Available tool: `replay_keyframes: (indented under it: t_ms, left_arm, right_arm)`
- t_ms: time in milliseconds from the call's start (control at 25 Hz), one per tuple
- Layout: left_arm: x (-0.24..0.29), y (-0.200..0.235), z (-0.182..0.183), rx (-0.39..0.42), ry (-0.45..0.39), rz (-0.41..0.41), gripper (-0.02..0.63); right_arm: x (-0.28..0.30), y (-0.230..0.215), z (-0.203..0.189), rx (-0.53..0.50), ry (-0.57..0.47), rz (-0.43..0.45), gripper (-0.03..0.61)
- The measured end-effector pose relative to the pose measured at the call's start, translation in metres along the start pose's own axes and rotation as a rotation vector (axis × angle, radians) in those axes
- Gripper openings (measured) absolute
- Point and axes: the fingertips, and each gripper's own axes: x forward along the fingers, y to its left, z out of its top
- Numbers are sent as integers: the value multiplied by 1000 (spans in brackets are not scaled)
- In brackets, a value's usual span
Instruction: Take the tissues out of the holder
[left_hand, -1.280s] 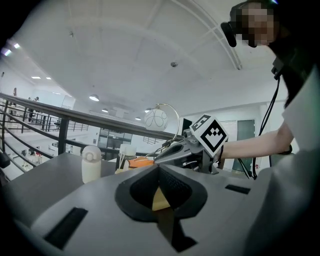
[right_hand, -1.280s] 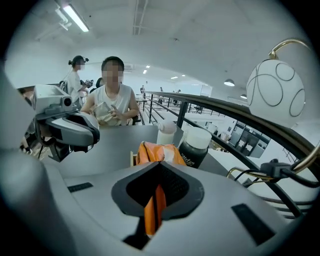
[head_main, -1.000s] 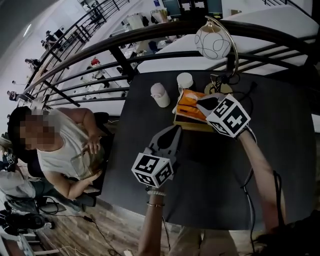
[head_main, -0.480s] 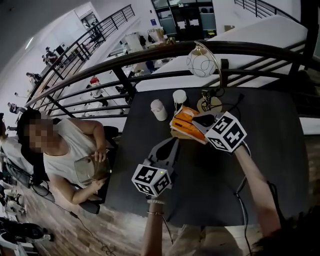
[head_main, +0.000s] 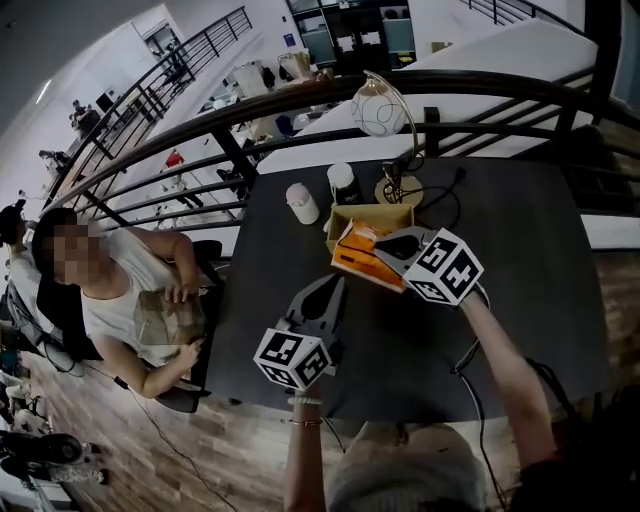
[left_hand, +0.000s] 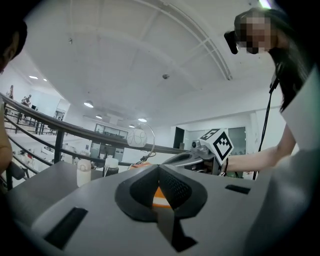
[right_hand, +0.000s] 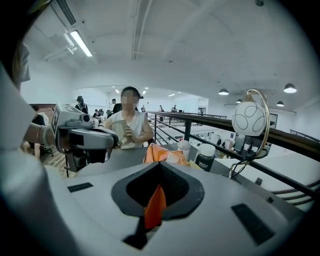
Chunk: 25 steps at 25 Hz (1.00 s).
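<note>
Bare table (head_main: 545, 265) right of holder (head_main: 385, 213), bottle (head_main: 302, 203), jar (head_main: 345, 184), lamp (head_main: 378, 108) close behind

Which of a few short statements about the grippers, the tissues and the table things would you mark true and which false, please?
1. The right gripper is shut on the orange tissue pack. True.
2. The tissue pack sits fully inside the holder. False: it is outside the holder, on the person's side of it, held by the right gripper.
3. The left gripper grips the white bottle. False: its jaws are together on nothing, and the bottle stands apart on the table.
4. A lamp with a round globe stands at the table's far edge. True.
</note>
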Motion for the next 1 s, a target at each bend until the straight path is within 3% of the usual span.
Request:
replay_keyframes:
  t_ms: [1000]
  left_arm:
    - [-34, -10, -87, -97, 159, 15, 8]
  right_arm:
    - [39, 63, -97, 57, 150, 94, 17]
